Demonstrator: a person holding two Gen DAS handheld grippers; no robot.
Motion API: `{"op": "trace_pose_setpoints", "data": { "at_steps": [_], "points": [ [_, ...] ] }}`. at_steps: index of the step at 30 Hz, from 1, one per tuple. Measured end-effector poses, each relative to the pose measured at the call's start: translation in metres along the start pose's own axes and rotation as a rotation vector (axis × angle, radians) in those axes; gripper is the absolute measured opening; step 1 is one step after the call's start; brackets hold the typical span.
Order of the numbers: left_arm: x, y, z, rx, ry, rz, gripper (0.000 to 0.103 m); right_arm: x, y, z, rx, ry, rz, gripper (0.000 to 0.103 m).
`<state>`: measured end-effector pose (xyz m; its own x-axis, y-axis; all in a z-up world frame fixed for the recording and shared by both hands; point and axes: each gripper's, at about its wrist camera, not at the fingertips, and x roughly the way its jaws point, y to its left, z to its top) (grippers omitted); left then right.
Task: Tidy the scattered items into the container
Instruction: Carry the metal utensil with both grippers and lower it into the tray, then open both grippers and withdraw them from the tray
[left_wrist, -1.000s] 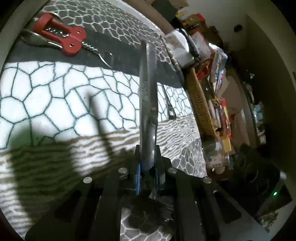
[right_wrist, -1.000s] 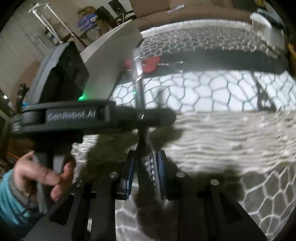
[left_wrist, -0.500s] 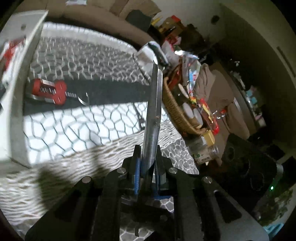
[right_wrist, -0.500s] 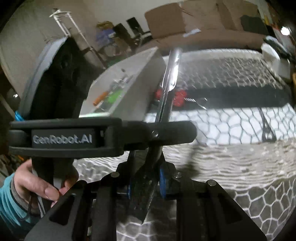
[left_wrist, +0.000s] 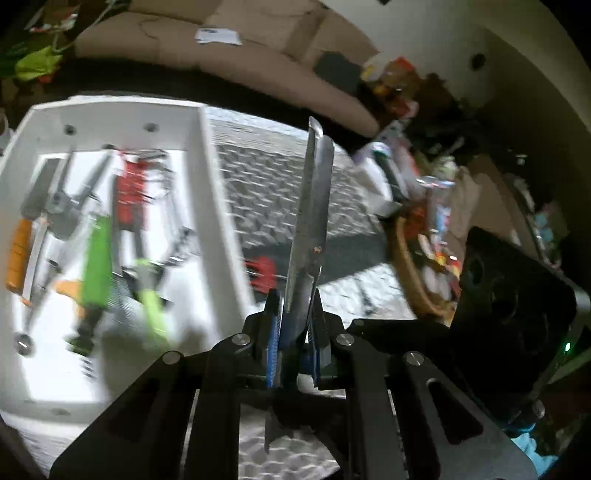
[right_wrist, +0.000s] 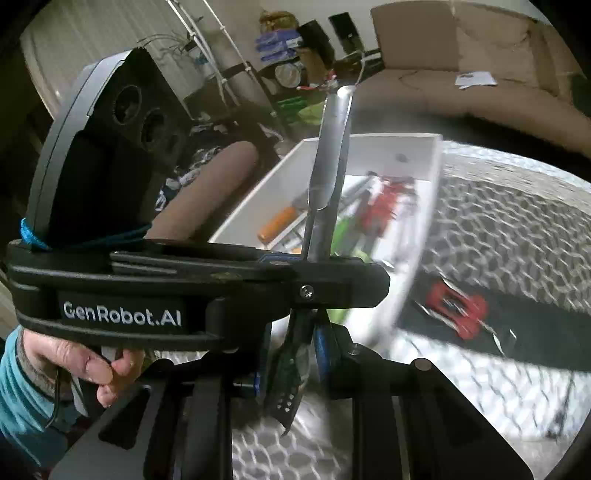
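- The left gripper (left_wrist: 295, 314) is clamping a long metal tool (left_wrist: 310, 206), probably pliers or shears, with its jaws fully closed on the lower part; the tool is standing up and away from the fingers, along the line the gripper is pointing.
- The right gripper (right_wrist: 303, 339) is gripping the dark, ridged handle end of the same tool (right_wrist: 330, 166), its jaws nearly closed on it.
- The white container (left_wrist: 207, 192) is lying to the left of the left gripper and below it, open side up, already holding orange, green and red tools; the tool's long axis is running roughly parallel to the container's near wall.
- The left gripper is the nearer one, so the tool probably needs to be carried leftward over the wall.
- One red corkscrew (right_wrist: 456, 312) is still lying on the patterned cloth (left_wrist: 258, 184).
- Compared with a second ago, both grippers are higher, and the container, then barely visible, is now filling the left side.
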<state>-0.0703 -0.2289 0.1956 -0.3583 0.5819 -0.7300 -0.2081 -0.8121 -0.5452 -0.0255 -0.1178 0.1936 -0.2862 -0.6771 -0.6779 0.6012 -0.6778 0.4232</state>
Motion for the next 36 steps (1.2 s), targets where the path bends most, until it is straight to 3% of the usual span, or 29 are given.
{"op": "trace_pose_setpoints", "data": {
  "at_steps": [6, 12, 19, 21, 22, 23, 24, 25, 27, 28, 29, 31, 32, 36],
  "points": [
    [0.017, 0.069, 0.012, -0.056, 0.036, 0.081, 0.011, 0.082, -0.019, 0.034, 0.111, 0.064, 0.084, 0.022],
    [0.052, 0.124, 0.016, -0.101, 0.089, 0.141, 0.012, 0.147, -0.025, 0.036, 0.130, 0.142, 0.063, 0.024],
    [0.070, 0.153, 0.013, -0.109, 0.089, 0.220, 0.015, 0.182, -0.040, 0.035, 0.132, 0.193, 0.001, 0.024],
    [0.065, 0.156, 0.012, -0.111, 0.075, 0.245, 0.027, 0.183, -0.047, 0.037, 0.151, 0.192, -0.030, 0.025],
    [0.060, 0.157, 0.012, -0.109, 0.060, 0.256, 0.033, 0.182, -0.049, 0.038, 0.141, 0.193, -0.070, 0.034],
    [0.056, 0.157, 0.011, -0.106, 0.046, 0.266, 0.048, 0.180, -0.048, 0.038, 0.128, 0.195, -0.102, 0.045],
    [0.051, 0.155, 0.010, -0.101, 0.030, 0.271, 0.060, 0.178, -0.047, 0.037, 0.109, 0.195, -0.132, 0.048],
    [0.044, 0.153, 0.009, -0.094, 0.008, 0.273, 0.065, 0.176, -0.047, 0.037, 0.094, 0.194, -0.146, 0.050],
    [0.035, 0.145, 0.007, -0.079, -0.021, 0.279, 0.091, 0.167, -0.045, 0.035, 0.061, 0.175, -0.165, 0.053],
    [0.029, 0.139, 0.005, -0.069, -0.040, 0.284, 0.098, 0.164, -0.045, 0.036, 0.050, 0.165, -0.171, 0.066],
    [0.025, 0.134, 0.003, -0.062, -0.051, 0.283, 0.103, 0.160, -0.044, 0.036, 0.043, 0.155, -0.166, 0.084],
    [0.017, 0.123, 0.000, -0.054, -0.062, 0.285, 0.103, 0.152, -0.039, 0.034, 0.026, 0.132, -0.114, 0.090],
    [0.012, 0.118, -0.002, -0.052, -0.069, 0.295, 0.103, 0.146, -0.035, 0.032, 0.012, 0.120, -0.119, 0.100],
    [-0.008, 0.097, -0.008, -0.023, -0.101, 0.333, 0.103, 0.119, -0.019, 0.028, -0.042, 0.081, -0.159, 0.103]
  ]
}}
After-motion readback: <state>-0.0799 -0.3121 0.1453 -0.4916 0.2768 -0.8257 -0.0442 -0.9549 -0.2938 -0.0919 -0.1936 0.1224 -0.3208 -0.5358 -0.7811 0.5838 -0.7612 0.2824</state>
